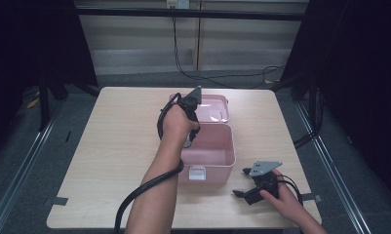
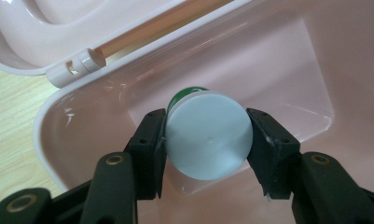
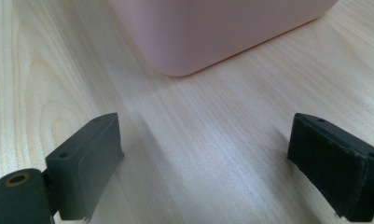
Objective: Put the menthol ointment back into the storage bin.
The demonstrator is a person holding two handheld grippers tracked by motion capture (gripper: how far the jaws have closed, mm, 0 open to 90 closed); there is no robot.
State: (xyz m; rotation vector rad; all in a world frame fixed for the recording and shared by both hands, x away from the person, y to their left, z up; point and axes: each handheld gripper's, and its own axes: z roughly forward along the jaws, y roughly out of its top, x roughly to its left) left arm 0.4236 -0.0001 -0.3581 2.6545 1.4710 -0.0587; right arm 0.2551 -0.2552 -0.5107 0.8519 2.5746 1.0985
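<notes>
White-capped bottle point(image 2: 207, 141), round with a green body just seen behind its flat cap, is clamped between the pads of the left gripper point(image 2: 206, 140) inside the open pink box point(image 2: 82, 130). The right gripper point(image 3: 205, 163) is rested wide and empty on the table point(image 3: 212, 121) beside that box.

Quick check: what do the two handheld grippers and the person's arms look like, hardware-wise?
Both grippers are black with two jaws. The left gripper has flat black pads and brass-coloured pivot rivets; the right gripper has matching pads. Each carries a grey three-cornered plate on top. A thick black cable trails from the left one along the forearm. Both forearms are bare, with no sleeves in sight.
</notes>
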